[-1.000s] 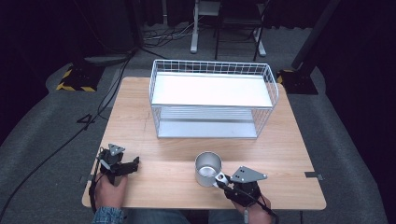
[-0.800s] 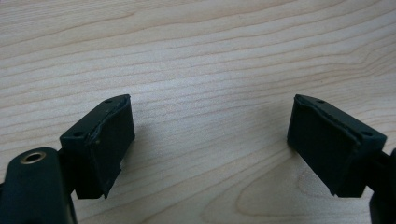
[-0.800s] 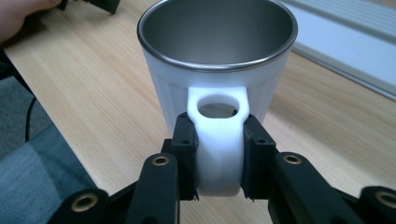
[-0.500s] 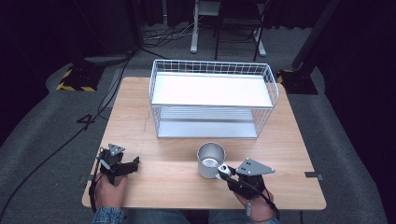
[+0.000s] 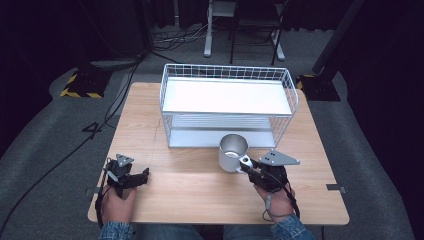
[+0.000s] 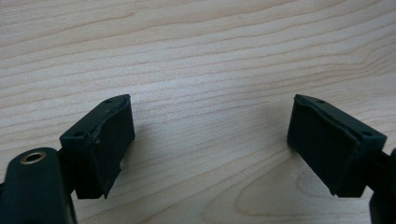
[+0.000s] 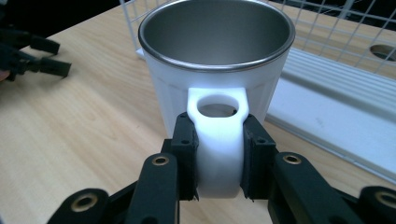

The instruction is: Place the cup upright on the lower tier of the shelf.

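Right gripper [image 7: 218, 154] low centre of frame, jaws clamped on white mug [image 7: 217, 60] handle, wire basket [image 5: 227, 102] behind, left gripper [image 6: 210, 140] jaws apart over table [image 6: 196, 56]

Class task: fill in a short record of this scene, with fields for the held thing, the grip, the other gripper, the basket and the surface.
held thing: white mug with steel lining, upright
grip: right gripper shut on the mug's handle
other gripper: left gripper open, nothing between its jaws, over bare wood
basket: white wire basket, behind the mug, nothing in it
surface: wooden table
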